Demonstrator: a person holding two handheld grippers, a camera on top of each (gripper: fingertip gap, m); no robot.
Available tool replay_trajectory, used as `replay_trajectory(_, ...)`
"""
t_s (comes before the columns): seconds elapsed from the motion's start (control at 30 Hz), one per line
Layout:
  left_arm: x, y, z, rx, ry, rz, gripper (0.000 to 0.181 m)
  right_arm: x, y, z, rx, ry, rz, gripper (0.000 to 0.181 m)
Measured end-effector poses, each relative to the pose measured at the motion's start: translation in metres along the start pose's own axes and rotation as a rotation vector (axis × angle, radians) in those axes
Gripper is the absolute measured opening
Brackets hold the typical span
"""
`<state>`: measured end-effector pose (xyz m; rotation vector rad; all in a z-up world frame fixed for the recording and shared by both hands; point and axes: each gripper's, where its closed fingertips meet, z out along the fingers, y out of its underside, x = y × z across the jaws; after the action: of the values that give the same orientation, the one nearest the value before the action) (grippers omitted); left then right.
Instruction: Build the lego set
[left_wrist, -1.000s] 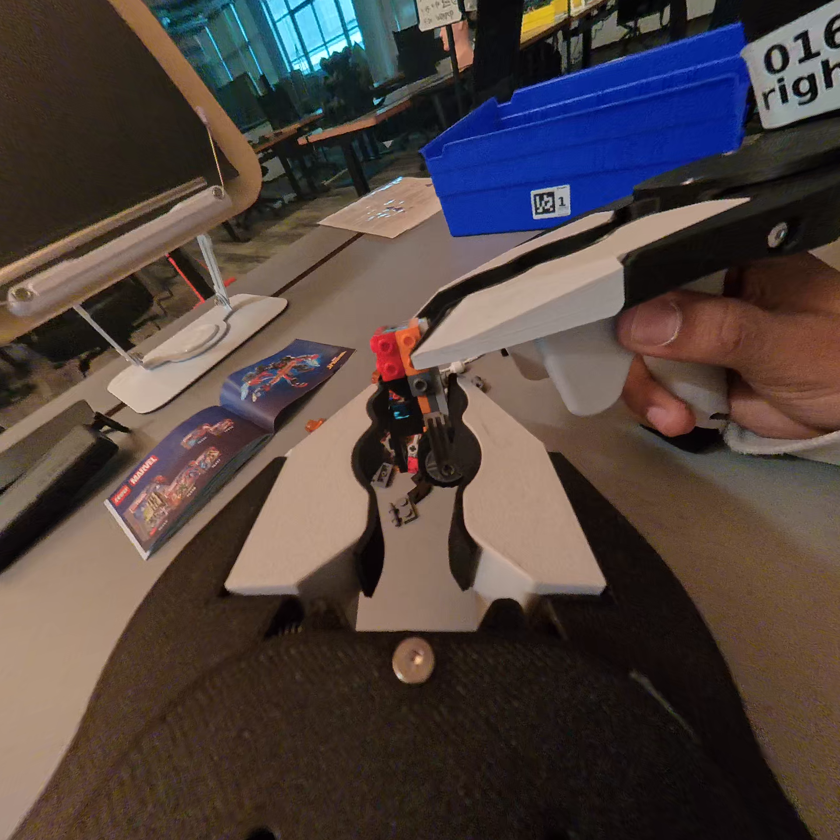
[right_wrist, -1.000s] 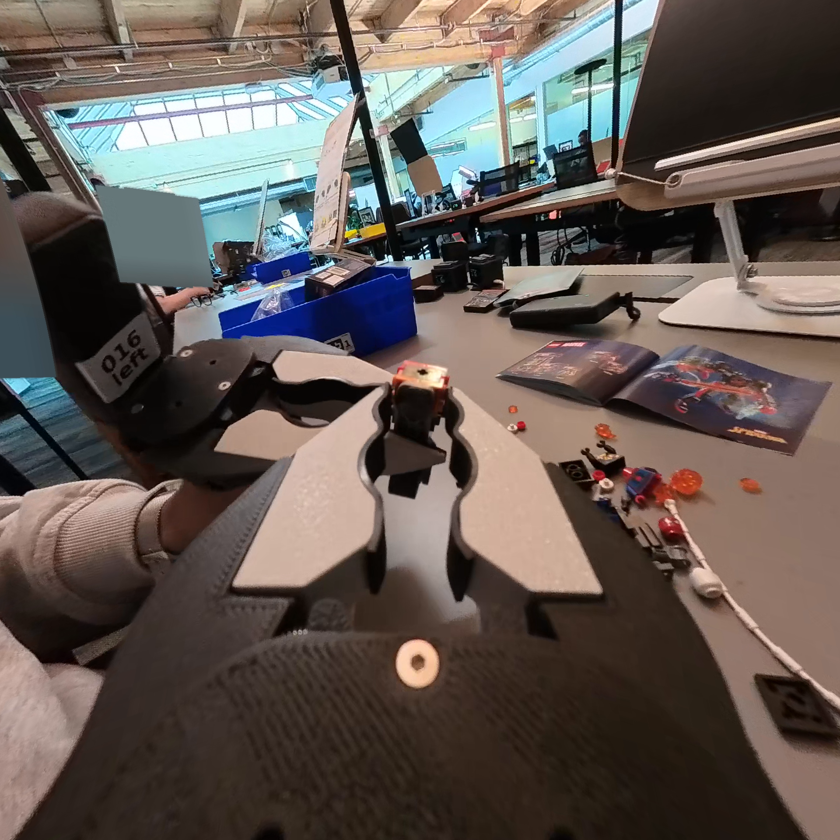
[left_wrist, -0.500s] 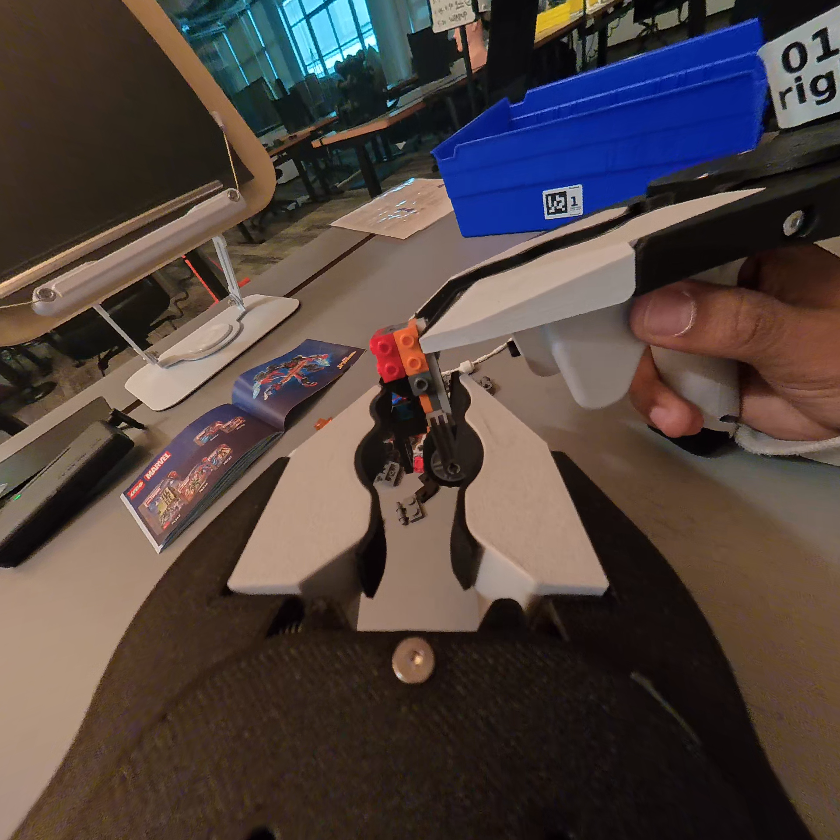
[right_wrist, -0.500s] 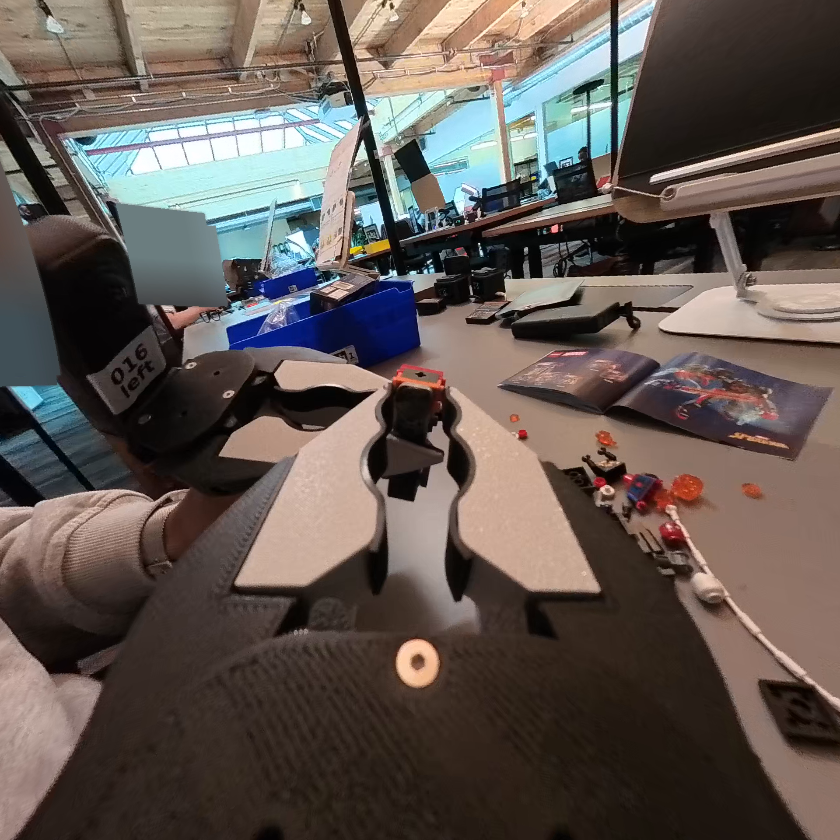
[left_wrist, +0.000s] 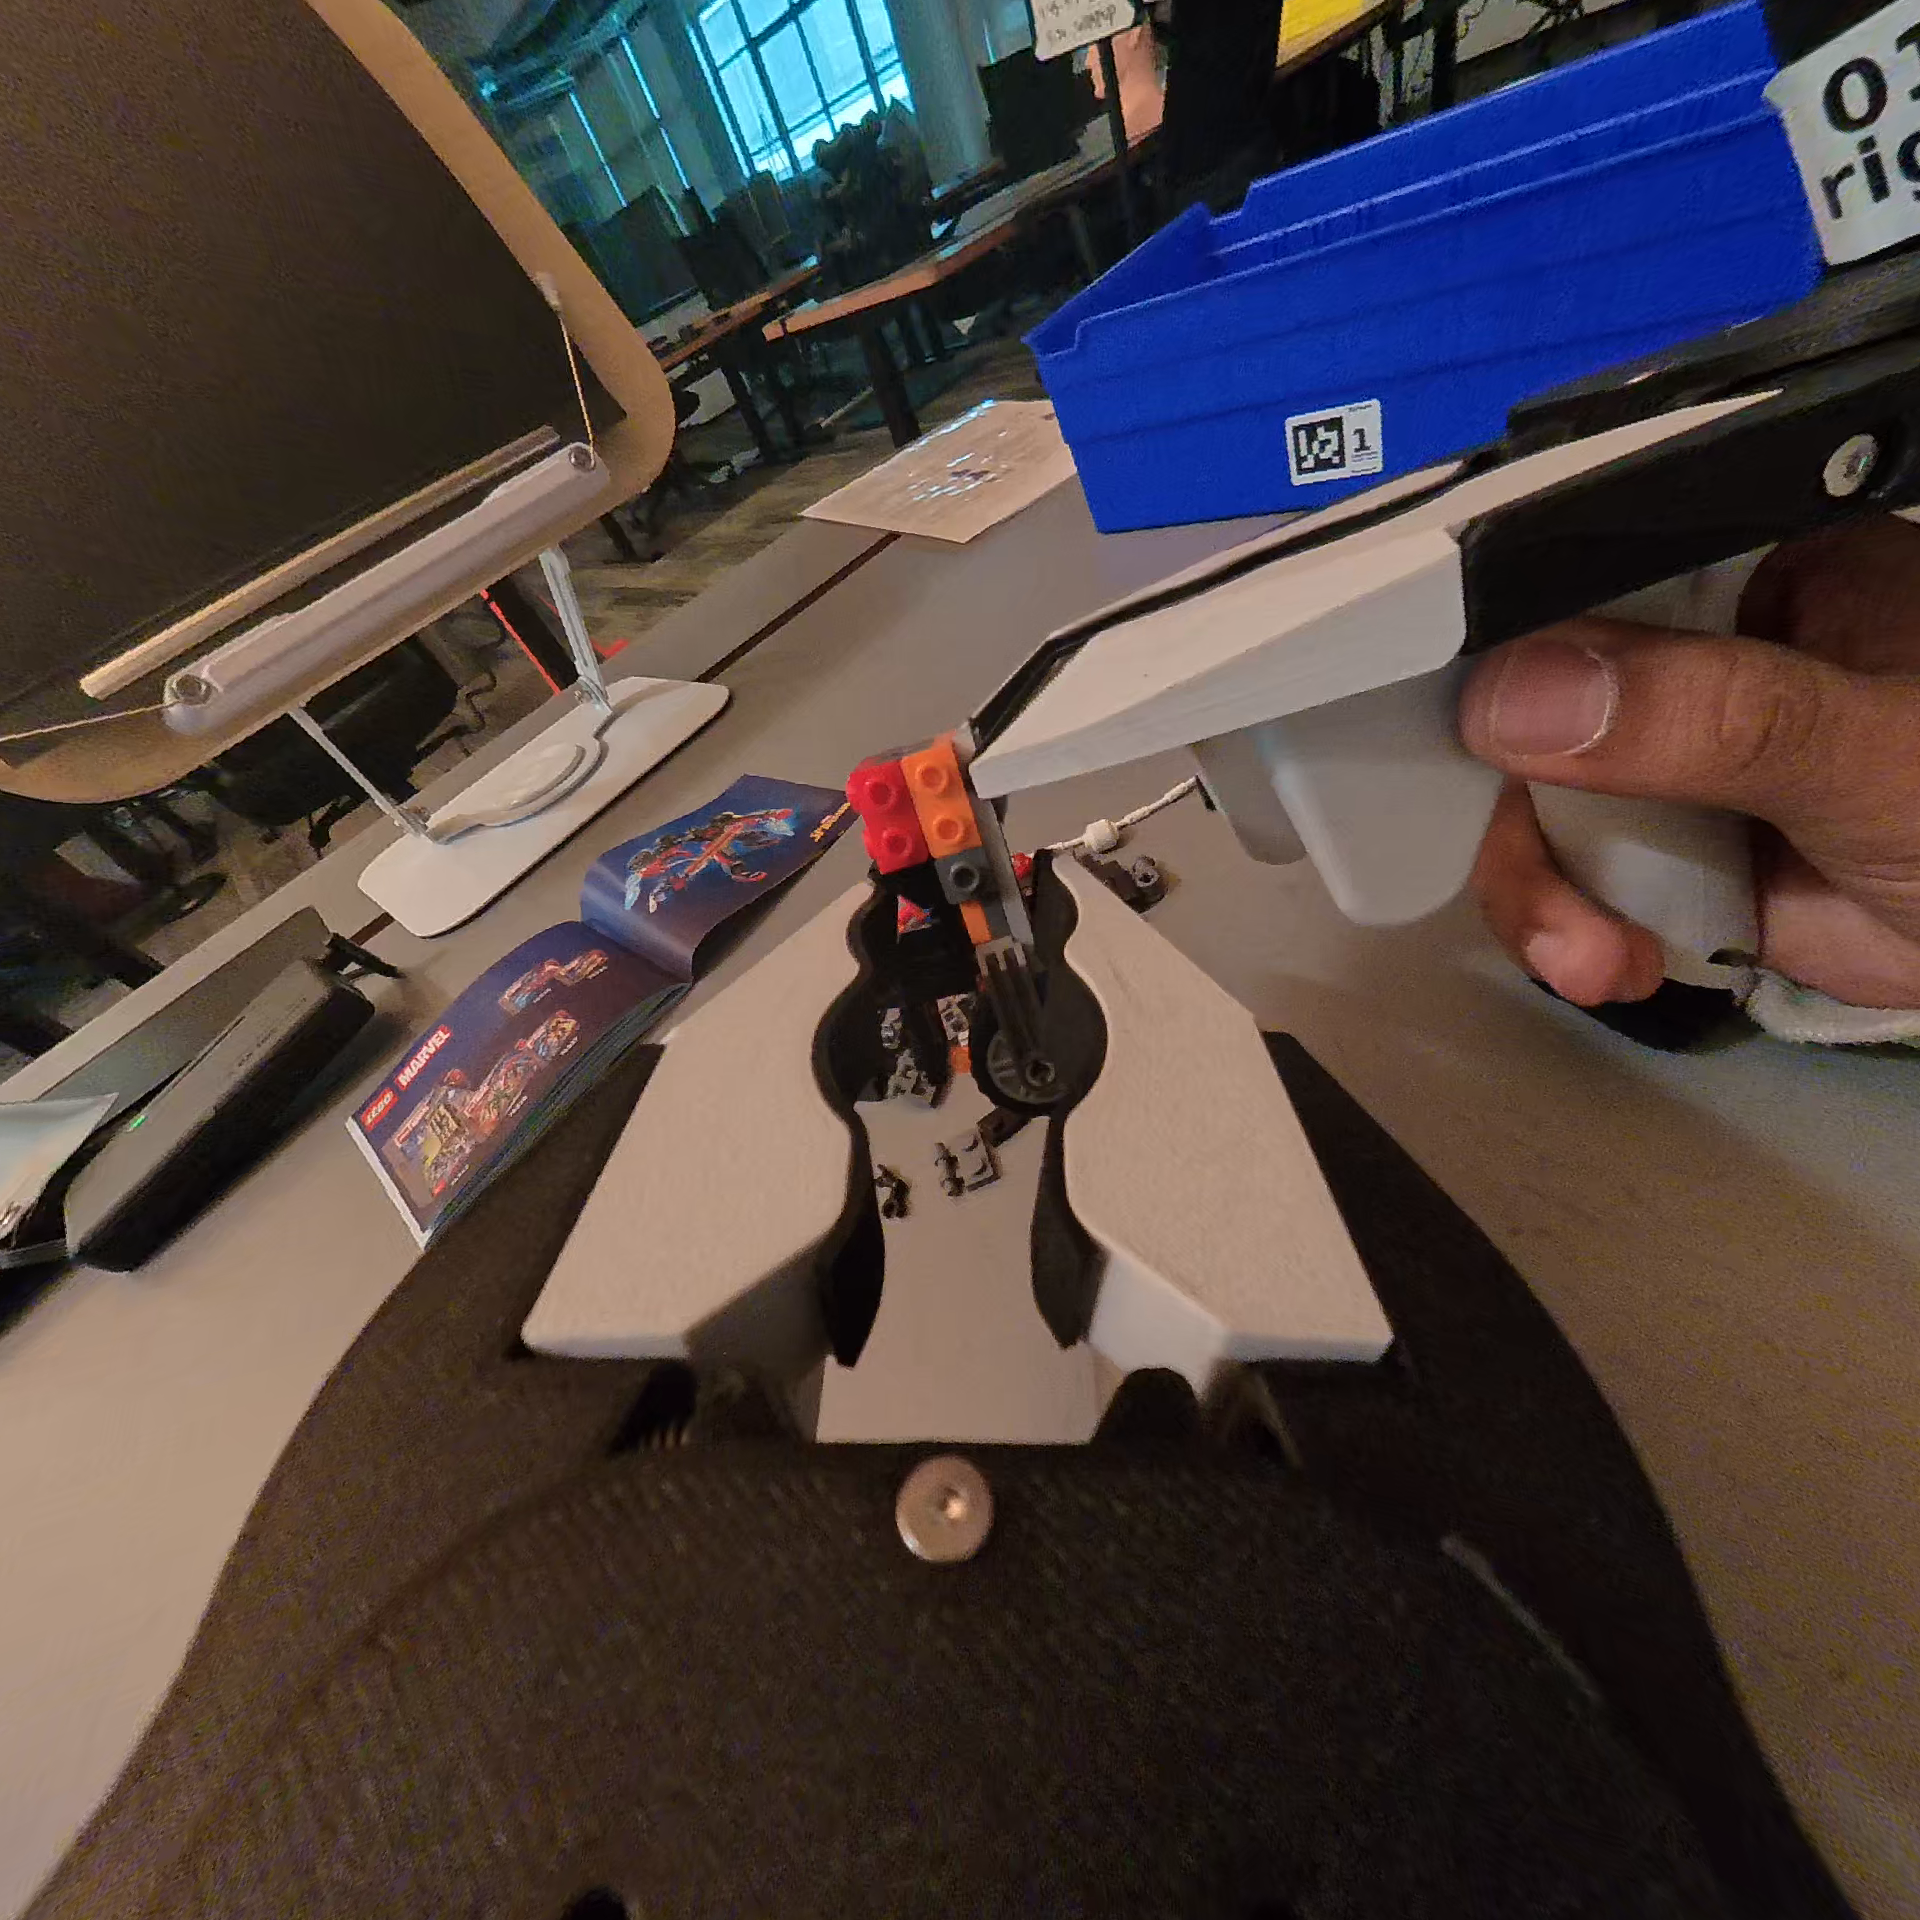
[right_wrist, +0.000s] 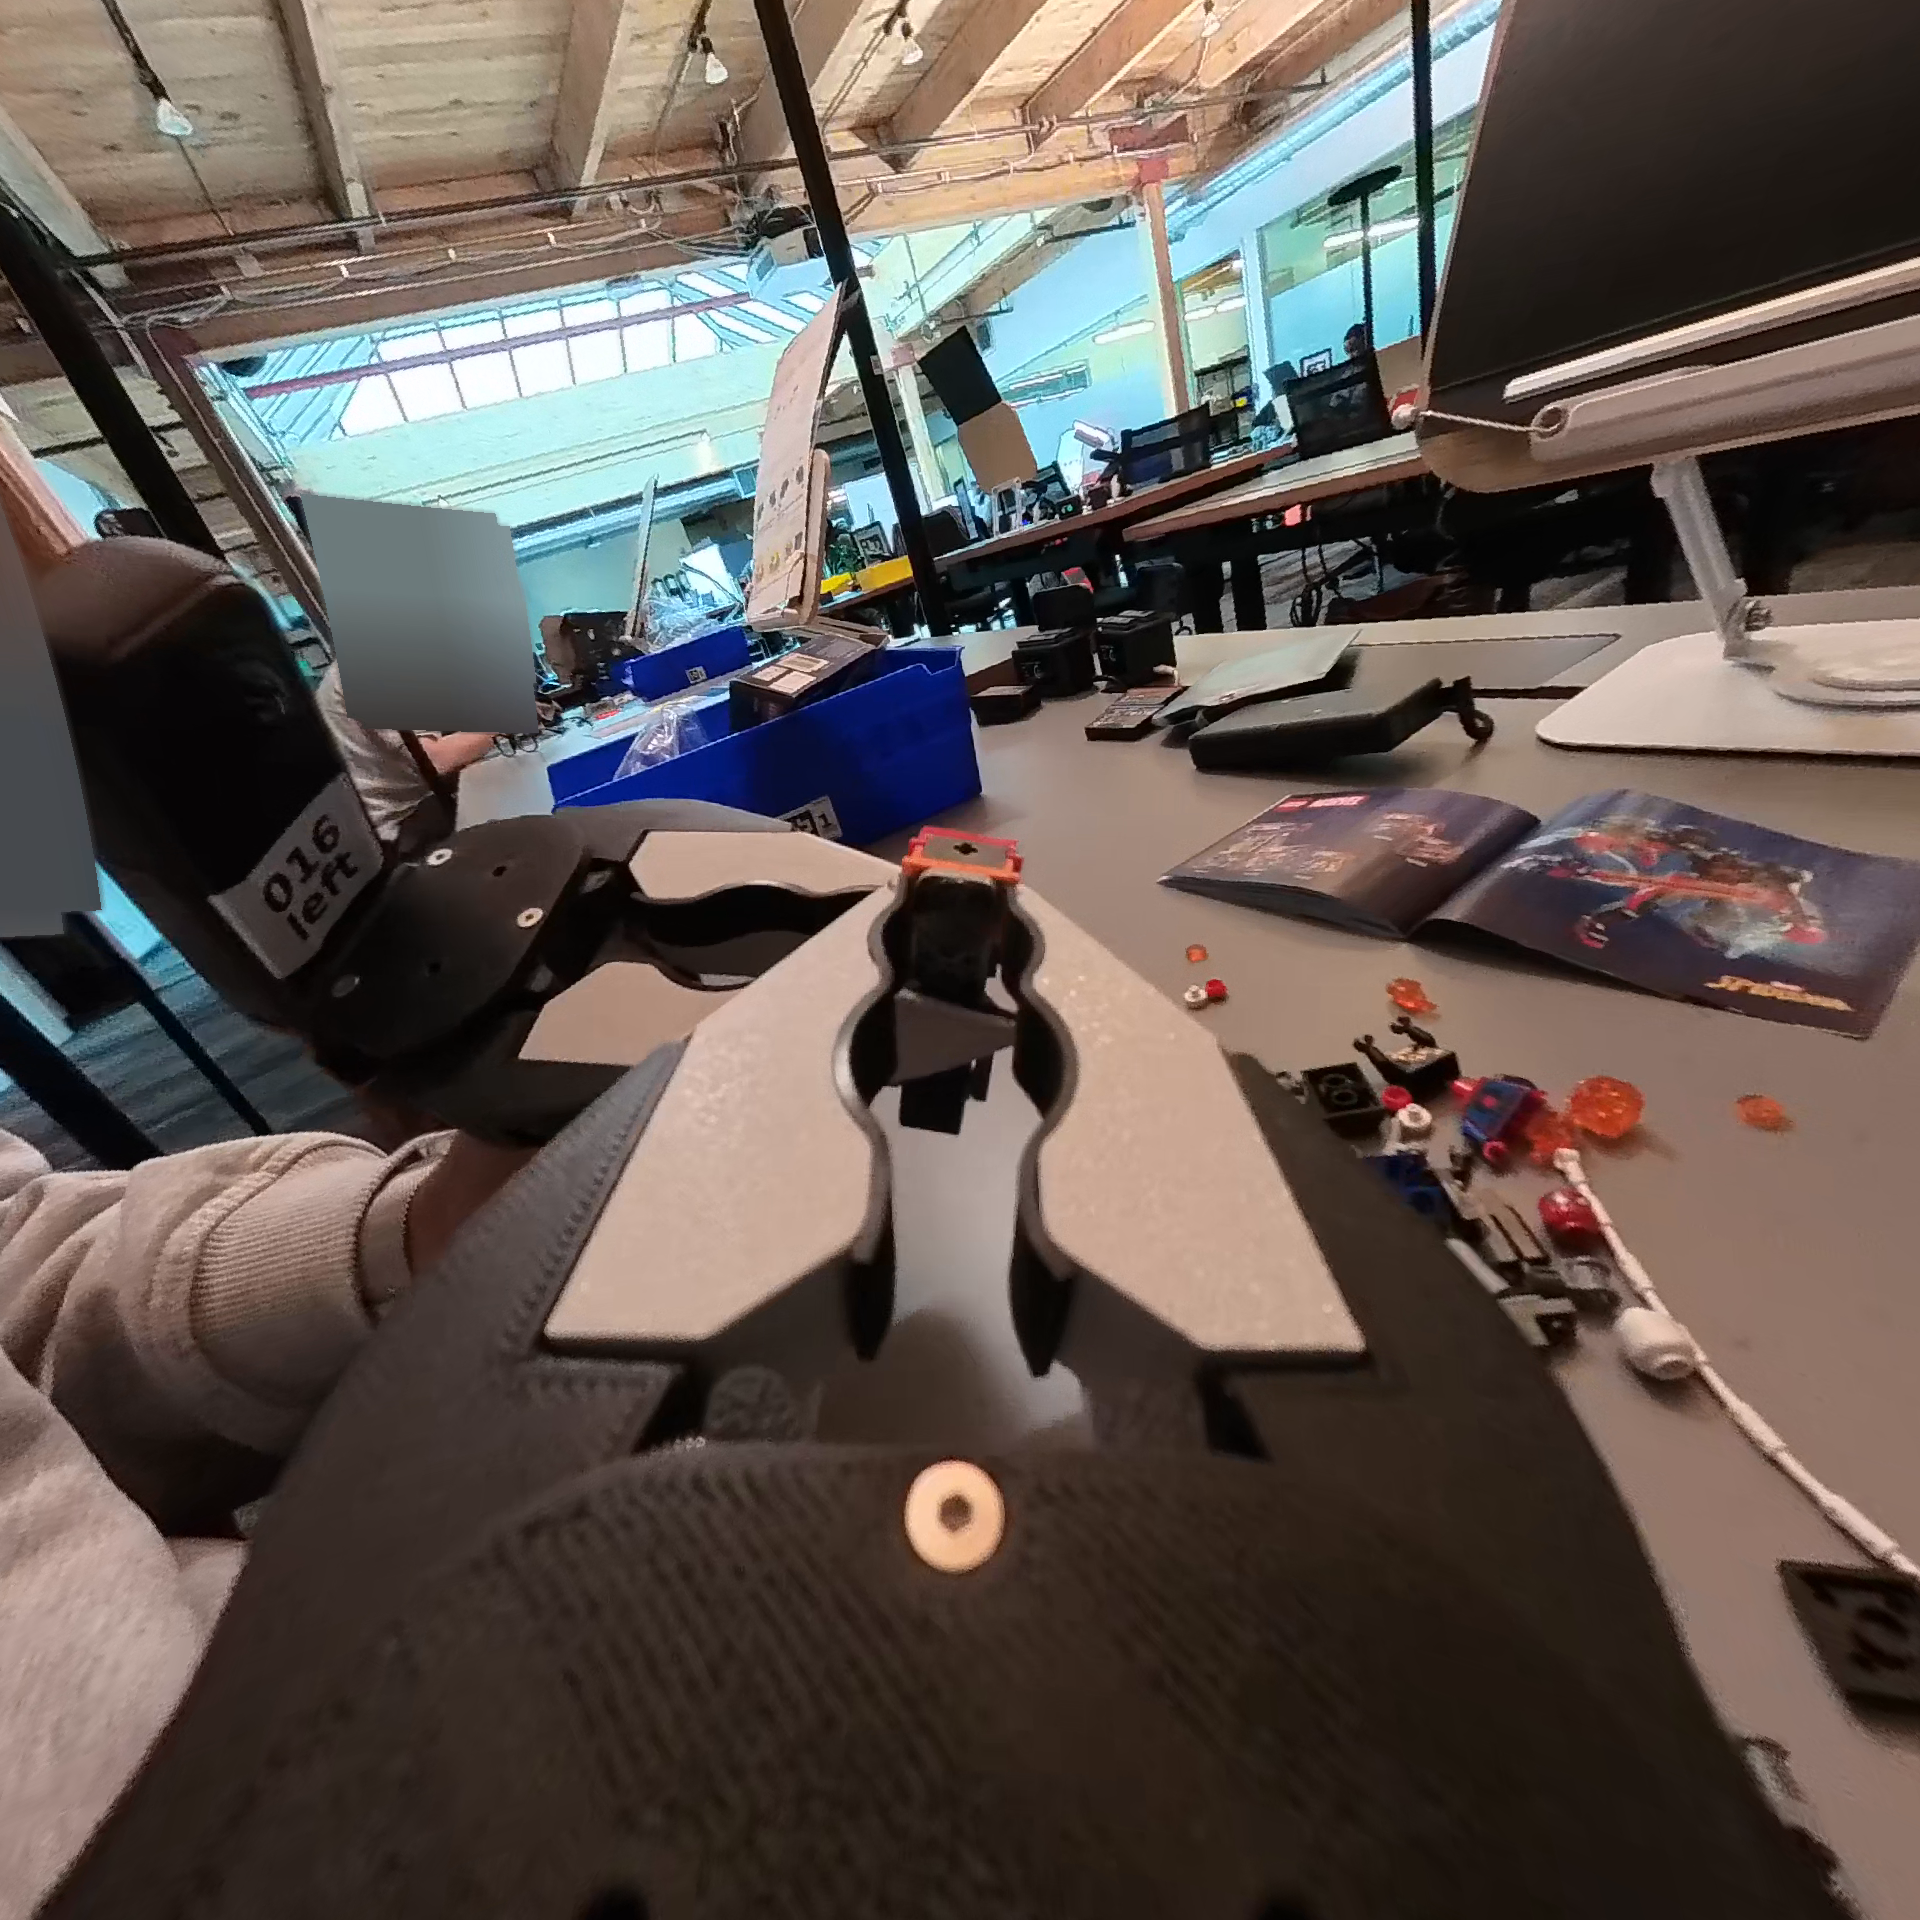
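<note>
A small brick build (left_wrist: 940, 831) has red and orange bricks on top, a grey and black body and a black wheel (left_wrist: 1023, 1065) below. My left gripper (left_wrist: 961, 904) is shut on its lower part and holds it above the table. My right gripper (left_wrist: 982, 753) reaches in from the right and is shut on the orange top end. In the right wrist view the build (right_wrist: 961, 857) sticks out between the tips of my right gripper (right_wrist: 961, 914). My left gripper (right_wrist: 935, 1023) comes in from the left beneath it. A hand (left_wrist: 1714, 790) holds the right gripper's handle.
An open instruction booklet (left_wrist: 582, 997) (right_wrist: 1558, 883) lies on the grey table. Loose small pieces (right_wrist: 1486, 1122) and a white cord (right_wrist: 1662, 1361) lie to the right. A blue bin (left_wrist: 1434, 343) (right_wrist: 790, 748) stands behind. A monitor on a white stand (left_wrist: 540, 790) and a black device (left_wrist: 208, 1122) are at the left. Only a small space, under 4 cm, lies between the two pairs of fingers. Left tips and right tips are each some 35 centimetres from the black device (left_wrist: 208, 1122).
Both grippers stay shut on the build. The pair has drifted slightly, with the left view turning a little left and the right view tilting a little up.
</note>
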<state>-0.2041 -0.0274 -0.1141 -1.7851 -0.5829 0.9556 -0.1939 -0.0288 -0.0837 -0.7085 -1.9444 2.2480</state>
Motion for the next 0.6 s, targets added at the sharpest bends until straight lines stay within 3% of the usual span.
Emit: replay_trajectory(0.6, -0.0006, -0.0050, -0.0022, 0.039, 0.040, -0.072, 0.026, -0.0090, 0.0073, 0.0033, -0.063, -0.025, 0.009, 0.014)
